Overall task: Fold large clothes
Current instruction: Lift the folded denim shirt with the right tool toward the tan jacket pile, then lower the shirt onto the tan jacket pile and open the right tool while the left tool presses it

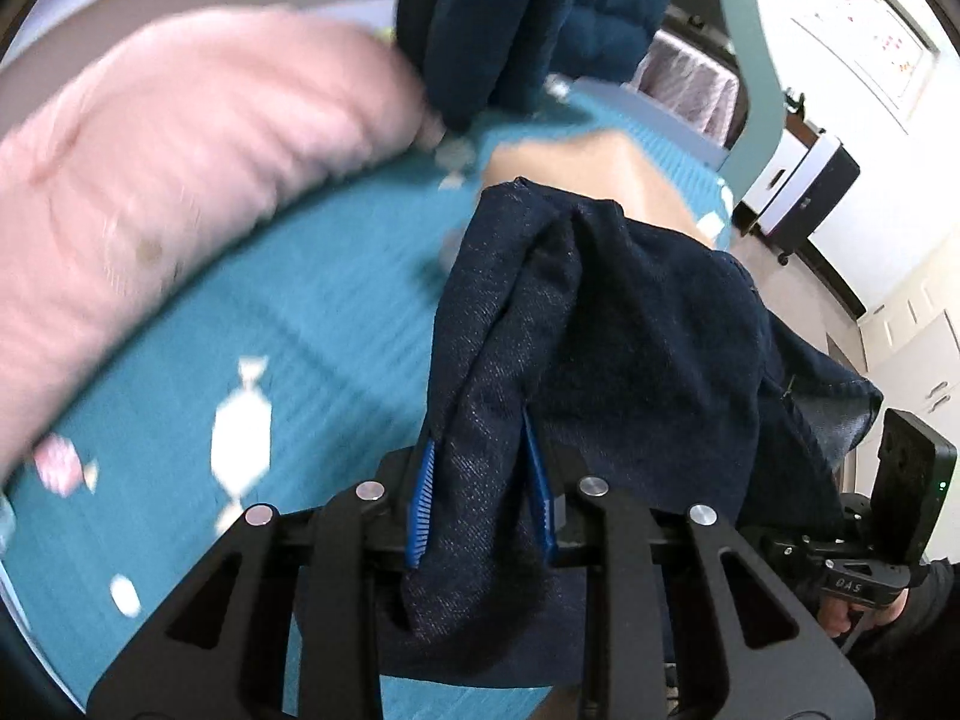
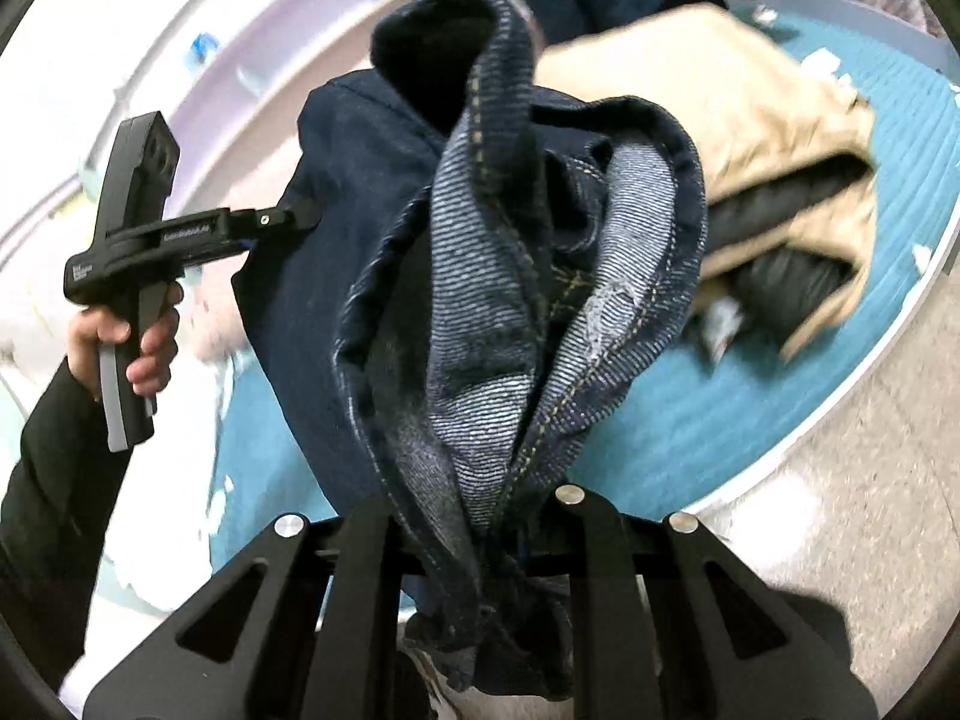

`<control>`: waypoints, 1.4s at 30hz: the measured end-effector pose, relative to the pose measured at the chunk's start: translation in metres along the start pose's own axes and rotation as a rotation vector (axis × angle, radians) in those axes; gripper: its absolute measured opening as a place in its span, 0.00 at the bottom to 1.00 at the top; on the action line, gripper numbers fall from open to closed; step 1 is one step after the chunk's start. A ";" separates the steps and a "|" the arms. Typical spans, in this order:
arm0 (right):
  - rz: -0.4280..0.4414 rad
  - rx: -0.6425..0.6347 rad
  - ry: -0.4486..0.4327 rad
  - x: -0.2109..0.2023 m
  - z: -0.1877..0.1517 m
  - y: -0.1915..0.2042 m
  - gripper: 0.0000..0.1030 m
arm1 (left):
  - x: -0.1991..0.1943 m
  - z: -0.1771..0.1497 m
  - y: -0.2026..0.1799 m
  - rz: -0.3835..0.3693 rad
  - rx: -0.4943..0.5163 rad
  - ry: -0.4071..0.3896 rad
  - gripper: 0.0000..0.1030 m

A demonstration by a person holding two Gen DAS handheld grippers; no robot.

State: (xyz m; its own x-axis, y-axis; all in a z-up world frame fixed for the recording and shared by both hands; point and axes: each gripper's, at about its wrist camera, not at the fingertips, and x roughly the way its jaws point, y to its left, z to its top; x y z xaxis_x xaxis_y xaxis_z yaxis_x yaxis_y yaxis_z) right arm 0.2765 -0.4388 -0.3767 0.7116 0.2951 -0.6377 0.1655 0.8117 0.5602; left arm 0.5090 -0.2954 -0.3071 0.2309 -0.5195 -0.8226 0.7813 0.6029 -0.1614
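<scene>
left claw (image 1: 480, 492) clamps jeans (image 1: 600, 330) | right claw (image 2: 474, 516) apparently pinches jeans too

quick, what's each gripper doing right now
Left gripper: closed on a bunched fold of the dark jeans.
Right gripper: closed on another part of the same jeans.

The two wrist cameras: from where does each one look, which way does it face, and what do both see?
Left wrist: sits behind the left gripper, faces over the teal bed cover toward a pink garment; the right gripper's handle shows at right.
Right wrist: sits behind the right gripper, faces a tan jacket; the left hand shows.
Shared: the dark jeans, clamped by both.
</scene>
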 end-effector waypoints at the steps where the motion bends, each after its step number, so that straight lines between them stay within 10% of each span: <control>1: 0.001 0.003 -0.018 -0.005 0.008 -0.004 0.12 | -0.001 0.015 -0.009 -0.002 0.014 -0.015 0.25; 19: 0.090 0.383 -0.218 -0.036 0.135 -0.157 0.12 | 0.127 0.244 -0.134 0.002 0.226 0.000 0.25; 28: 0.033 0.501 -0.121 0.010 0.129 -0.225 0.13 | 0.221 0.249 -0.141 0.118 0.174 0.002 0.38; 33: -0.010 0.448 -0.127 0.016 0.127 -0.227 0.22 | 0.186 0.245 -0.114 0.052 0.032 -0.110 0.62; 42: -0.001 0.469 -0.130 0.007 0.118 -0.217 0.35 | 0.114 0.207 -0.085 0.247 0.019 -0.272 0.82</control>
State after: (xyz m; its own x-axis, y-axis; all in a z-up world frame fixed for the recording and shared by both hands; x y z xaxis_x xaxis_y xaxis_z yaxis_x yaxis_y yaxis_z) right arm 0.3261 -0.6724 -0.4410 0.7855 0.2050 -0.5839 0.4351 0.4880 0.7567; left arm 0.5893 -0.5310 -0.2739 0.5579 -0.5033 -0.6599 0.6925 0.7205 0.0359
